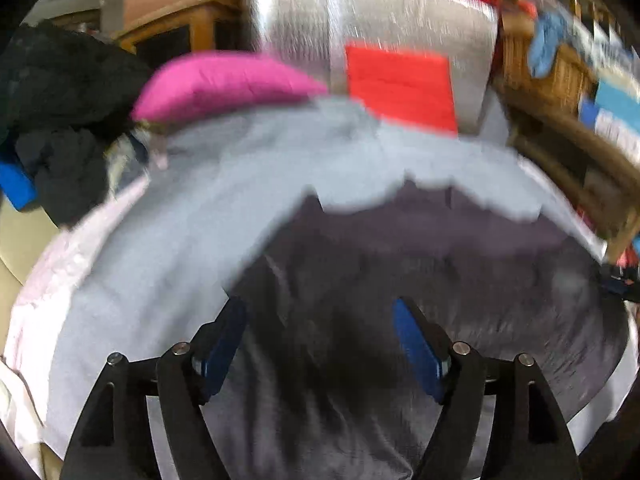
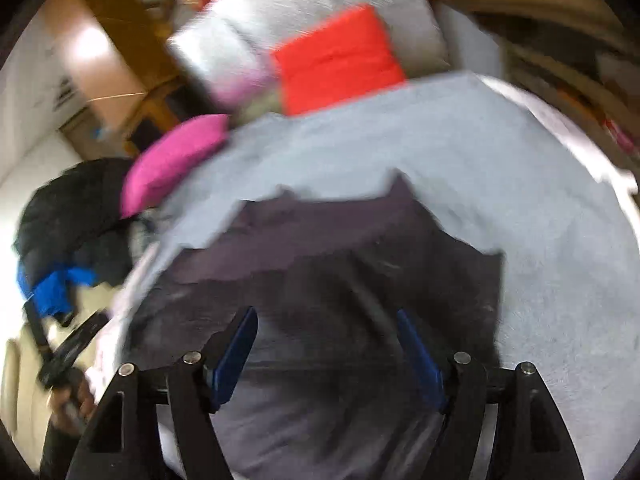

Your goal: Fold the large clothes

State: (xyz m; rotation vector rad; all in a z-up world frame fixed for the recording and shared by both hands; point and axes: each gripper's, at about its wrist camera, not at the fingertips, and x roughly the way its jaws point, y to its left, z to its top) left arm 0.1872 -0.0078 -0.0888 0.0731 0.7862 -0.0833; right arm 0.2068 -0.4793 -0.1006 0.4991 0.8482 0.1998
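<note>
Left wrist view, blurred by motion: the left gripper sits at six o'clock with its jaws wide apart and nothing pinched between the blue pads. Below and beyond them a dark grey garment lies spread across a pale blue sheet, filling the centre out toward three o'clock. A pink cushion lies at eleven o'clock, a red cloth at one o'clock against a silvery bag, and a heap of black clothes at nine o'clock.

Right wrist view, also blurred: the right gripper at six o'clock has its jaws apart too, empty, over the same garment at the centre. The sheet stretches toward three o'clock. The other gripper shows at eight o'clock in a hand.
</note>
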